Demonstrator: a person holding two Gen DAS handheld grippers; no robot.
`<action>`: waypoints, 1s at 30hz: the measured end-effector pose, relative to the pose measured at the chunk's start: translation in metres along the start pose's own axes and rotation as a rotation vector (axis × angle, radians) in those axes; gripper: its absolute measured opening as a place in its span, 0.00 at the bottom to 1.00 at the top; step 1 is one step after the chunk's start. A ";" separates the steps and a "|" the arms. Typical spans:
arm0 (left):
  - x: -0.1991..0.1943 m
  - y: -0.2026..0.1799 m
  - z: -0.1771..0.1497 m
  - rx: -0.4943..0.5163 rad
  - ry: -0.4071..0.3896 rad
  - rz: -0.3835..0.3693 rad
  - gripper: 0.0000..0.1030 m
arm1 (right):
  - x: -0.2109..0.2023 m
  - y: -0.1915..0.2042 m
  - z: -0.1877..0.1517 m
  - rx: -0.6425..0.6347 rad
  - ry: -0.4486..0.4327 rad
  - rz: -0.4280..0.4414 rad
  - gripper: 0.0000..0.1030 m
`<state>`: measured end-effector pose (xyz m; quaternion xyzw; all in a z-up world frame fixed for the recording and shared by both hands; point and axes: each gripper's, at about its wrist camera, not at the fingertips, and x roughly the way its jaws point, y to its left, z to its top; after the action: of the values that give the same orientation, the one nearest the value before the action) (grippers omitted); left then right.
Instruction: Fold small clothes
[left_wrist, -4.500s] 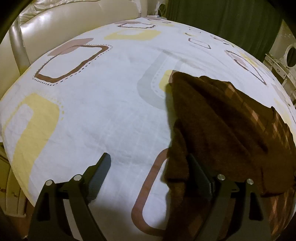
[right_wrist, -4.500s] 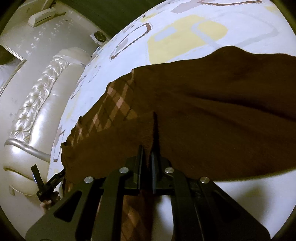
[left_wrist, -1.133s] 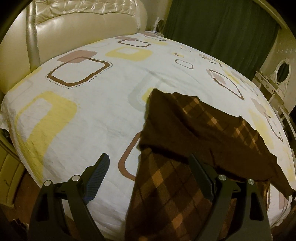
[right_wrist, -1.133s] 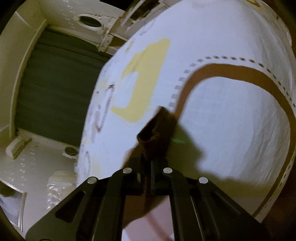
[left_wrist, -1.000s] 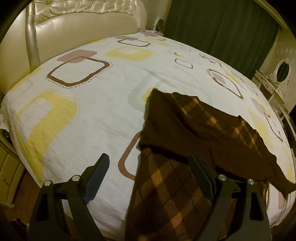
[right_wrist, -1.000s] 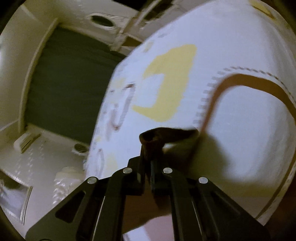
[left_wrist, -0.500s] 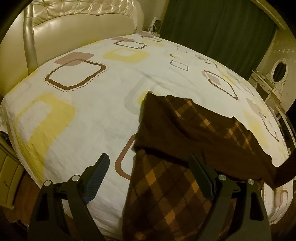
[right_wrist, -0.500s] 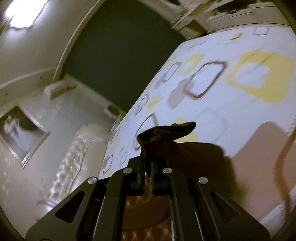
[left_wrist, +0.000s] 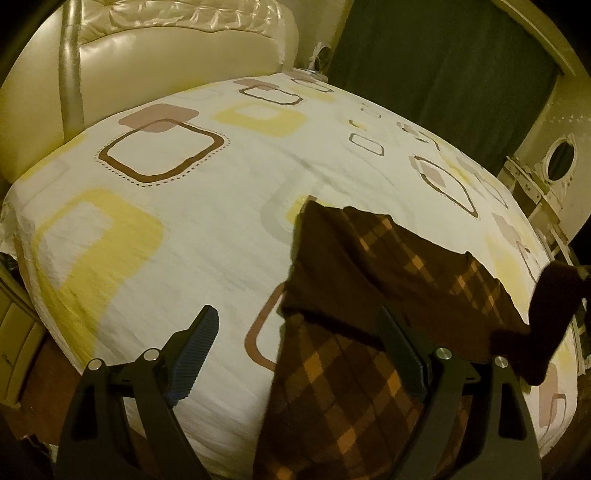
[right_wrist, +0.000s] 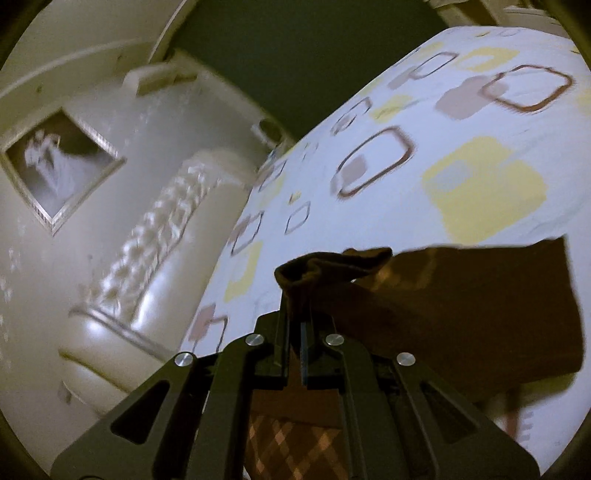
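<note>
Brown plaid garment (left_wrist: 354, 332) lies half-folded on the bed (left_wrist: 184, 229); its sleeve end rides pinched in the right claw (right_wrist: 297, 317). Left claw (left_wrist: 299, 354) gapes wide, empty; most folding seems left.

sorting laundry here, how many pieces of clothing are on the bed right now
1: a brown plaid garment lies at the near edge of the bed, one end lifted in the right gripper. More might be hidden beyond the frame.

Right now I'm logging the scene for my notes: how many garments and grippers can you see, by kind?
Brown plaid garment: 1
Grippers: 2, the left gripper open, the right gripper shut on the garment
Total: 3
</note>
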<state>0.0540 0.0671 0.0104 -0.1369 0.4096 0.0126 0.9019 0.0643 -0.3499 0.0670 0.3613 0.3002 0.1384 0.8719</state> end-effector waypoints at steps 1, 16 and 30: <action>0.000 0.002 0.001 -0.004 -0.001 0.001 0.84 | 0.007 0.004 -0.006 -0.005 0.014 0.004 0.03; 0.002 0.021 0.008 -0.035 -0.011 0.013 0.84 | 0.133 0.083 -0.083 -0.160 0.230 0.024 0.03; 0.008 0.042 0.011 -0.093 0.000 0.013 0.84 | 0.213 0.112 -0.151 -0.245 0.400 0.007 0.03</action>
<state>0.0618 0.1096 0.0011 -0.1763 0.4094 0.0375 0.8944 0.1339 -0.0913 -0.0281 0.2193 0.4466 0.2454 0.8320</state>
